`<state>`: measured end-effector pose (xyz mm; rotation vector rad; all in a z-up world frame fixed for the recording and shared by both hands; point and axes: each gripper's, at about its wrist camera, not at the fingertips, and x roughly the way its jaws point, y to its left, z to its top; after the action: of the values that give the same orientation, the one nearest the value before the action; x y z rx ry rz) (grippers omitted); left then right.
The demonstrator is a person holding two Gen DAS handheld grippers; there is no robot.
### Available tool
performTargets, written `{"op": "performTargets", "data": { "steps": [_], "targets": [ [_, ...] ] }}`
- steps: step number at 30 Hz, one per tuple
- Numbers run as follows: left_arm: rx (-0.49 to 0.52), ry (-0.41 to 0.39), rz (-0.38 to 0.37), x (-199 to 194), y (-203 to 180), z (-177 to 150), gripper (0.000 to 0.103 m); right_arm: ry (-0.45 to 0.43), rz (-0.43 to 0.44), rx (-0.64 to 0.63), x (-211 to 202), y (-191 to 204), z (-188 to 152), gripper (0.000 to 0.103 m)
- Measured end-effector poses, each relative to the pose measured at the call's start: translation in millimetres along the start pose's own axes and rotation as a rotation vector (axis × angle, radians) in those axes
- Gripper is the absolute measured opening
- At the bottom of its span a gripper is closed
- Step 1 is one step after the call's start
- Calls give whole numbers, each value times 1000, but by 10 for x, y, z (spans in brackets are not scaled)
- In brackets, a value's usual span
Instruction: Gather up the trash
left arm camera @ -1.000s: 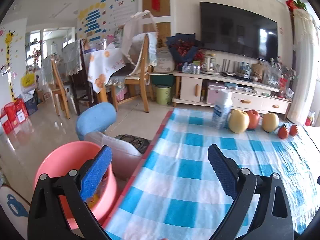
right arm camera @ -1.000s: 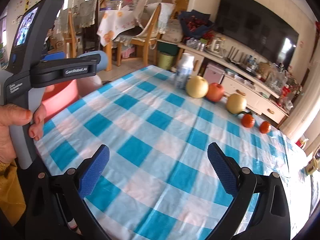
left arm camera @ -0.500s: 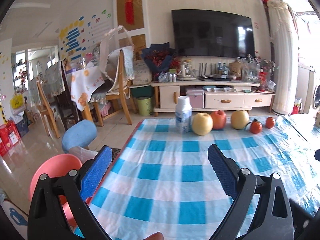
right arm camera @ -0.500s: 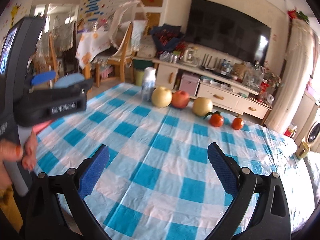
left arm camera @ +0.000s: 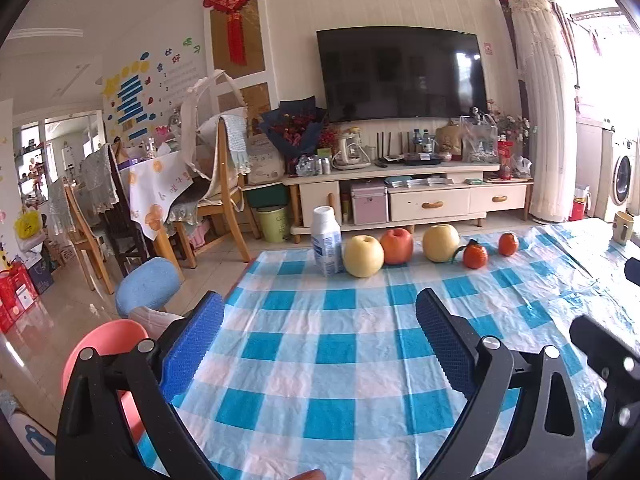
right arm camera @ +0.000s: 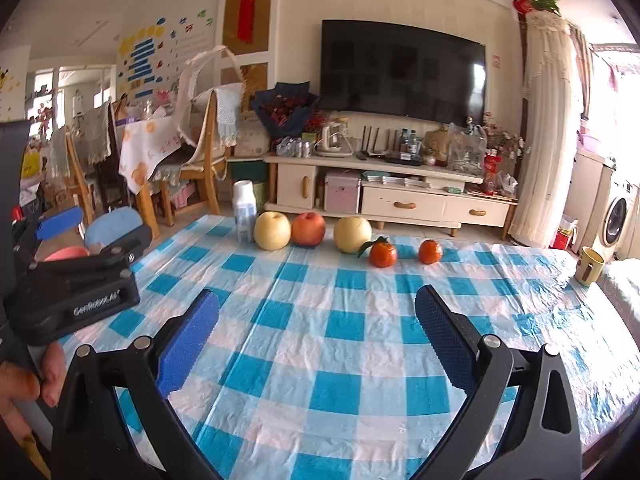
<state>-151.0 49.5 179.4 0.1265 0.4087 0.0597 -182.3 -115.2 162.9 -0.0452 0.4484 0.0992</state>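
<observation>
Bottle [left arm camera: 327, 246] stands upright at the cloth's far edge, touching the left pear; nothing gripped yet.

Left gripper [left arm camera: 320, 344] and right gripper [right arm camera: 316, 342] both hover over bare cloth [left arm camera: 340, 360], jaws spread wide and empty. Judged step: approach; next, reach across and close on the bottle. Pink bin [left arm camera: 100, 344] sits beside the table, contents hidden. Mug [right arm camera: 590, 266] at the right edge, contents unseen.

Both wrist cameras sit low at the near edge of the checked table [left arm camera: 328, 360] [right arm camera: 340, 340], facing the television [left arm camera: 400, 72] [right arm camera: 400, 68]; the right view stands just rightward, sharing the fruit row.
</observation>
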Motion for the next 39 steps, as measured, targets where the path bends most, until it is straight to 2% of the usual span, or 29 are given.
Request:
{"op": "performTargets", "data": {
  "steps": [15, 31, 35, 39],
  "targets": [
    [20, -9, -7, -64, -145, 23, 96, -51, -45, 3, -57, -108, -28, 99],
    [28, 55, -28, 233, -173, -162, 96, 1, -55, -3, 154, -145, -122, 99],
    [35, 103, -49, 395, -227, -265, 96, 56, -49, 22, 305, -201, -197, 99],
    [33, 210, -59, 701, -303, -407, 96, 147, -28, 70, 555, -284, -303, 99]
  ]
}}
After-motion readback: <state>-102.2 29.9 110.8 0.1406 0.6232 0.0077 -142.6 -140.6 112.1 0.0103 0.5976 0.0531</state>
